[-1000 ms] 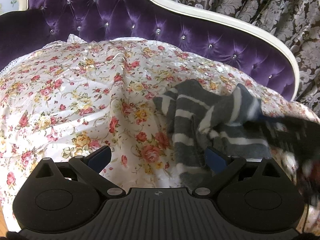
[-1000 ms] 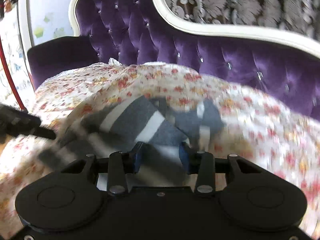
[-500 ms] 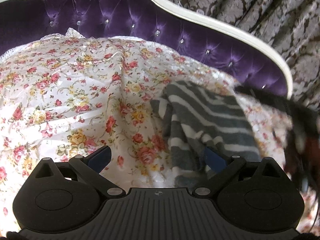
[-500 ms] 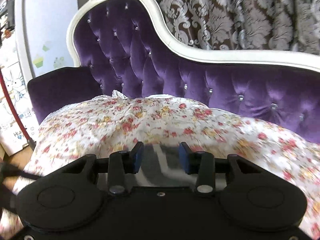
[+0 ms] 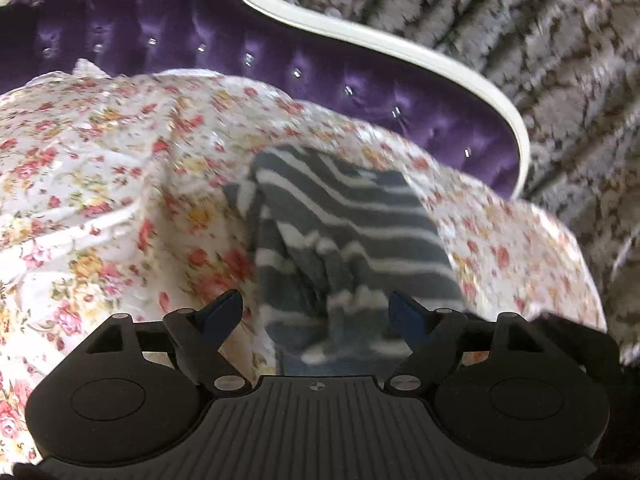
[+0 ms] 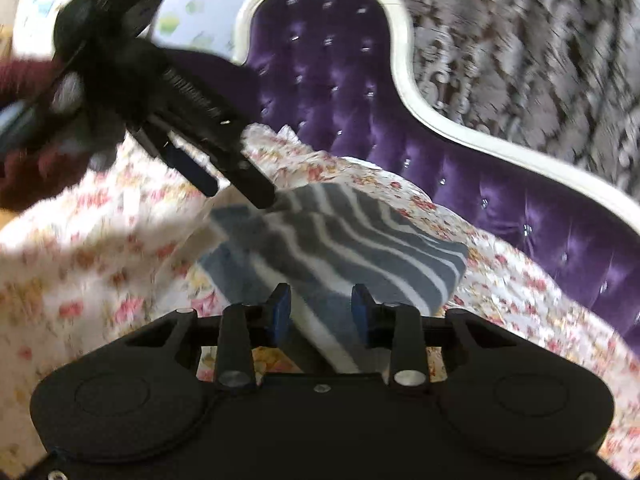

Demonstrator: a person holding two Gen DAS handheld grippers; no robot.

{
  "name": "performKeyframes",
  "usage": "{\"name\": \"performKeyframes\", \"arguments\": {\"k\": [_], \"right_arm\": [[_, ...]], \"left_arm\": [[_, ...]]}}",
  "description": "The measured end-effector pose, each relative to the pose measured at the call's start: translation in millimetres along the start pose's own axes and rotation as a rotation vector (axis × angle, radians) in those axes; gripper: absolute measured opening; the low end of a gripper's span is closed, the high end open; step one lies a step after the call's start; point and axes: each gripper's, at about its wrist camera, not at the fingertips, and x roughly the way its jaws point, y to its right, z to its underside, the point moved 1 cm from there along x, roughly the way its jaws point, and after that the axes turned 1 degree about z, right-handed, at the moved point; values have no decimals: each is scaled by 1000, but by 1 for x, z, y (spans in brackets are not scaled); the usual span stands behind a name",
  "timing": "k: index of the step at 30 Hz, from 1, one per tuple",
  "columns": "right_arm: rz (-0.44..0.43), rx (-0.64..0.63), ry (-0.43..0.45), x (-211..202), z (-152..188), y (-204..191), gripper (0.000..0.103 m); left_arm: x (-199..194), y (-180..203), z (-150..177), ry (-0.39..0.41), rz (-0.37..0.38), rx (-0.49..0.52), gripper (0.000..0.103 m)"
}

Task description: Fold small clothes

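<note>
Left wrist view: the left gripper (image 5: 316, 312) held its fingers wide apart over the grey-and-white striped knit garment (image 5: 344, 232), which lay on the floral-print sheet (image 5: 100, 184), long axis running toward the sheet's far edge.

Right wrist view: the right gripper (image 6: 320, 312) had fingers parted, the garment (image 6: 352, 252) between them; I cannot tell whether they touched it. The left gripper (image 6: 240, 188) hovered at its far-left end.

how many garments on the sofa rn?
1. A grey-and-white striped garment lies crumpled on the floral cover of the purple sofa, in front of both open grippers: left gripper, right gripper. Others could be out of frame.
</note>
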Motion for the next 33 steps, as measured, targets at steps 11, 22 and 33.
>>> {"name": "performKeyframes", "arguments": {"k": [11,22,33], "right_arm": [[79,-195,-23,5,13,-21,42],[115,-208,-18,2,16,-23,42],[112,-211,-22,3,17,-22,42]], "left_arm": [[15,9,5,-23,45,24,79],[5,15,3,48,58,39,61],[25,0,3,-23,105,-76,54]]}}
